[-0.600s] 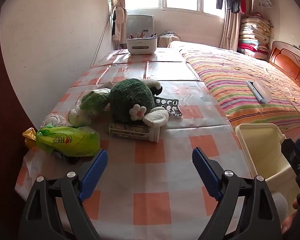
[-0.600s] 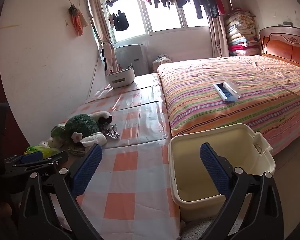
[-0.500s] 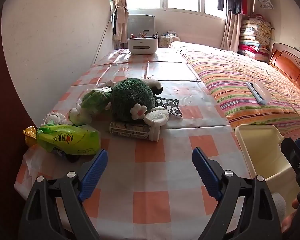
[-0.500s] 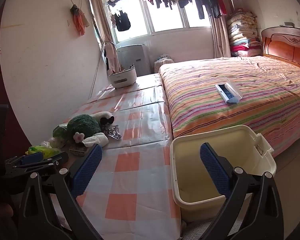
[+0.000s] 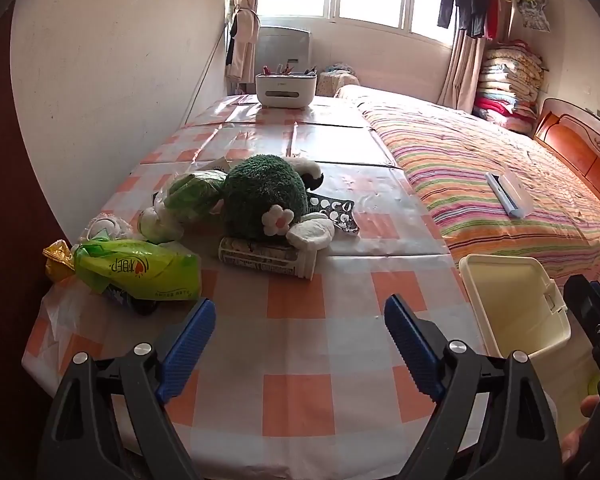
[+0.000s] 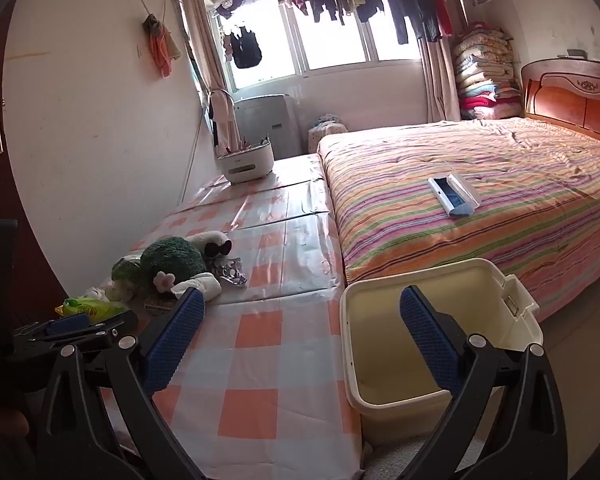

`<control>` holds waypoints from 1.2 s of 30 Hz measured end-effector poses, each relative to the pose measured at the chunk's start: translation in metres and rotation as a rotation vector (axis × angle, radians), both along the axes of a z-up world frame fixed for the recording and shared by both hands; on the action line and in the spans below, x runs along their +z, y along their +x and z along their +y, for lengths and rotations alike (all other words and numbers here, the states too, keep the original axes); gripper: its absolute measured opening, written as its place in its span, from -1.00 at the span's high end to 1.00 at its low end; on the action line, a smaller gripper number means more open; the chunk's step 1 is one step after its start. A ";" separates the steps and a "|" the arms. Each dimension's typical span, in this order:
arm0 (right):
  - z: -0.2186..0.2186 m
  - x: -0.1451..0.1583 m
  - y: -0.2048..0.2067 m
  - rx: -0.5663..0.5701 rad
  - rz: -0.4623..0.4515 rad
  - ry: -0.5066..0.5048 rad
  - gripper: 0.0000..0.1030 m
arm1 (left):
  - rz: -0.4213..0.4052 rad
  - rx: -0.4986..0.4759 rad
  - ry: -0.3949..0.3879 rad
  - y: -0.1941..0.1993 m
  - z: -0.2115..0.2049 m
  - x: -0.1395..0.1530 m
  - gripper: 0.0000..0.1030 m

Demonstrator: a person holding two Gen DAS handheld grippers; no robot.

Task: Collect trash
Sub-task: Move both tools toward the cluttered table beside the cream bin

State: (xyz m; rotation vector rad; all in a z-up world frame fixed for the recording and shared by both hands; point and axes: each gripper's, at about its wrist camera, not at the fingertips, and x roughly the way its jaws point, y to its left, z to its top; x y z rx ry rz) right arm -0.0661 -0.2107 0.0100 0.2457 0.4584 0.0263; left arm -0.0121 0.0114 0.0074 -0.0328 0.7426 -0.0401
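Both claws, left point(image 5: 300, 336) & right point(image 6: 300, 328), hung apart w/ nothing held; green bag point(image 5: 140, 270) lay on surface point(image 5: 300, 360) nr left edge, prob. light, crinkly, slippery — best pinched mid-body.

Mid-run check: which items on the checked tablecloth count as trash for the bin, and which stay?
Job:
green plastic snack bag
empty foil pill blister
printed wrapper roll
cream plastic bin

Stay:
green plush toy
white desk organiser
white case on striped bed
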 end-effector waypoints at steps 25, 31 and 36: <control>0.003 -0.007 0.004 0.022 0.042 0.040 -0.88 | 0.046 -0.008 -0.023 -0.003 0.003 -0.006 -0.63; 0.003 -0.010 0.004 0.024 0.049 0.042 -0.88 | 0.051 0.002 -0.037 -0.002 0.006 -0.008 -0.63; 0.001 -0.014 0.005 0.020 0.064 0.055 -0.88 | 0.063 0.002 -0.041 0.000 0.007 -0.011 -0.63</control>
